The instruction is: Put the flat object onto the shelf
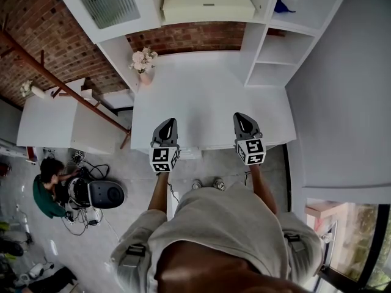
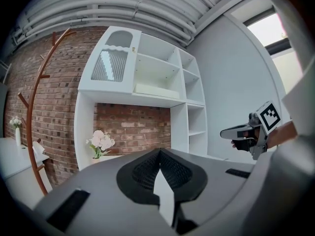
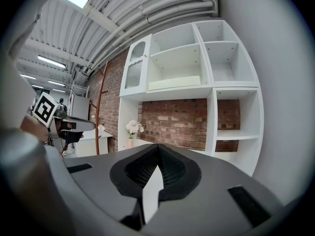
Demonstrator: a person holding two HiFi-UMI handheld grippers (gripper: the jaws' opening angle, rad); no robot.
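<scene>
Currently both tools are held side by side over the near edge of the white counter (image 1: 208,96), pointing toward the white shelf unit (image 2: 147,68).

Left tongs (image 1: 167,122): closed. Its own view shows the two dark pads meeting at the tip with nothing between them.

Right tongs (image 1: 242,116): closed. Its own view shows the pads together at the tip, also empty.

The two tongs are well apart from each other and roughly level. Each one appears at the side of the other's view. Whether either tip touches the counter cannot be told.

Flat object (image 1: 208,3): a cream slab lying flat on the shelf board of the wide middle bay. It is ahead of and above both tongs, in line with the gap between them and well apart from either. It rests above the brick-backed recess (image 3: 177,122).

Other items noted:
- A vase of pale flowers (image 1: 144,63) stands on the counter, ahead and to the left of the left tongs.
- A ribbed cabinet door (image 2: 110,63) sits above it, left of the flat object.
- Open compartments (image 3: 231,65) rise ahead and to the right of the right tongs.
- A seated person (image 1: 46,191) is on the floor, far to the left of the left tongs.
</scene>
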